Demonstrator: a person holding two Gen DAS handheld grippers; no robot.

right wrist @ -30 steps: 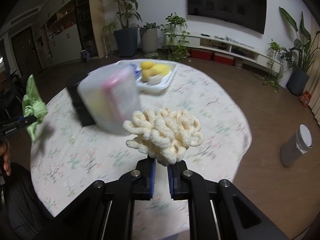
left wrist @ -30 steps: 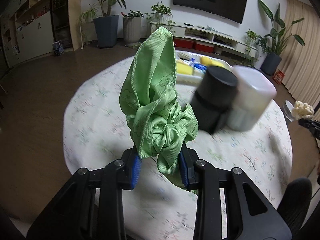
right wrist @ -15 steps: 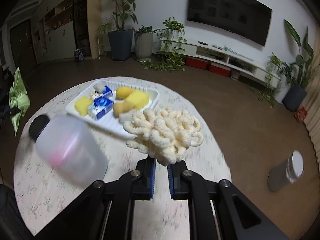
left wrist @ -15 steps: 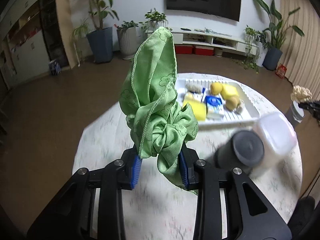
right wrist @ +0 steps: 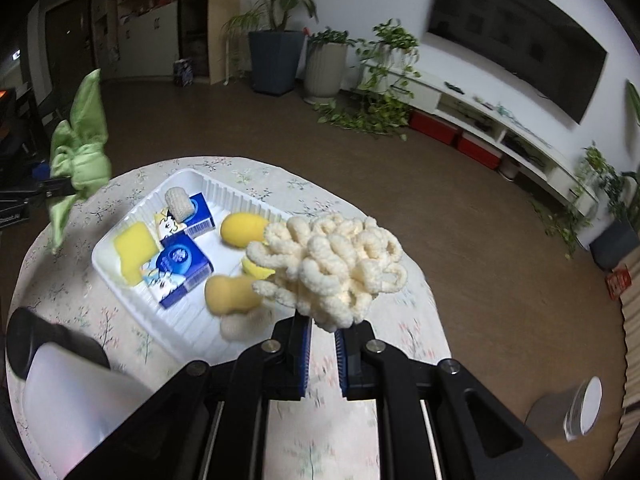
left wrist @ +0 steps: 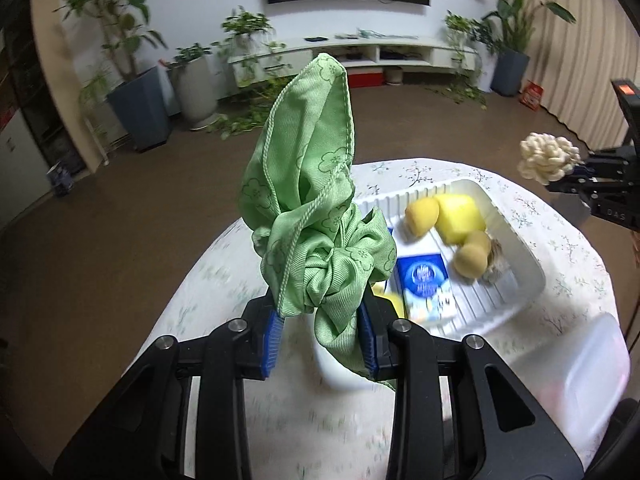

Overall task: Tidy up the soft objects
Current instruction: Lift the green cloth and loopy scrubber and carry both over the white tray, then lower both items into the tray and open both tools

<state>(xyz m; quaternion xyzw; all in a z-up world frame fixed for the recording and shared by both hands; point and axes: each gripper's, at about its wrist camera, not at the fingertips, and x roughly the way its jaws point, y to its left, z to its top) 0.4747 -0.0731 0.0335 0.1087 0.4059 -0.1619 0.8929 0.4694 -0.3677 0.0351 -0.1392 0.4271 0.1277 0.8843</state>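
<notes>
Clamping a green drawstring pouch [left wrist: 308, 216] that stands up from its pads, left gripper [left wrist: 320, 332] hangs above white tray [left wrist: 520, 256]; right gripper [right wrist: 322, 344] pinches cream looped scrubber [right wrist: 332, 264] beside it.

white tray [right wrist: 188, 322] crowded with sponges; translucent container [right wrist: 76, 404] blocks its near side; far tabletop [right wrist: 256, 176] lies free.

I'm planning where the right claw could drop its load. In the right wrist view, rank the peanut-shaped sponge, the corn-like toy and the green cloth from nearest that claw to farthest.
1. Peanut-shaped sponge: in the tray's near end, just left of the right claw.
2. Corn-like toy: at the tray's far end, on a blue box.
3. Green cloth: far left, beyond the tray, held in the left claw.
</notes>
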